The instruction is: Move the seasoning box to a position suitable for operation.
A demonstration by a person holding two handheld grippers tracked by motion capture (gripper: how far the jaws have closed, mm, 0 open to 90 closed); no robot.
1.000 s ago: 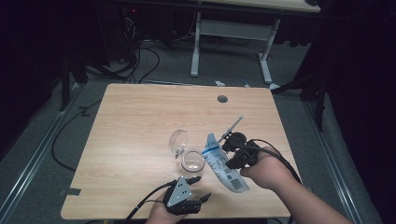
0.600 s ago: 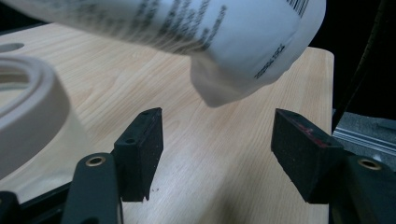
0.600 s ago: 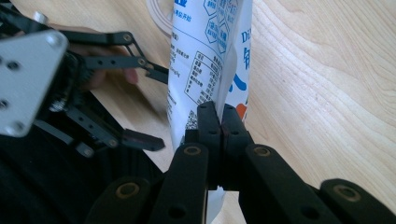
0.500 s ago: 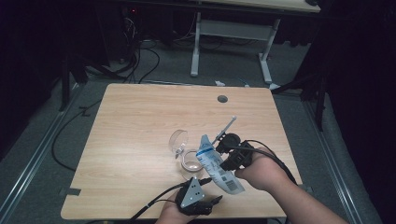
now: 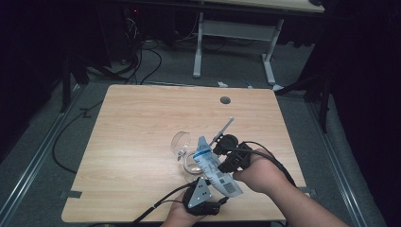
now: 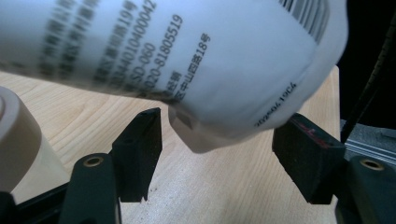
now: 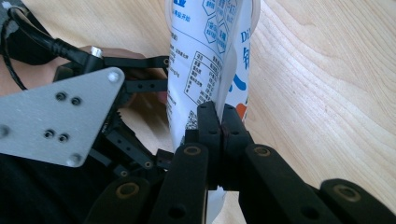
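Note:
A white and blue printed pouch (image 5: 213, 168) hangs tilted over the table's front right part. My right gripper (image 5: 220, 161) is shut on its side edge; in the right gripper view the jaws (image 7: 219, 116) pinch the flat seam of the pouch (image 7: 205, 56). My left gripper (image 5: 218, 197) sits at the front edge under the pouch's lower end. In the left gripper view its jaws (image 6: 217, 149) stand open, and the pouch's rounded bottom corner (image 6: 210, 70) hangs between and just above them without touching the pads.
A clear glass (image 5: 180, 142) lies tipped on the wooden table (image 5: 142, 123), left of the pouch. A beige round object (image 6: 18, 140) is at the left of the left gripper view. A thin grey rod (image 5: 224, 127) slants up beyond the right gripper. A cable hole (image 5: 225, 100) is near the far edge.
My left gripper has slid right along the front edge, coming under the pouch's lower end. The right gripper and pouch have barely shifted.

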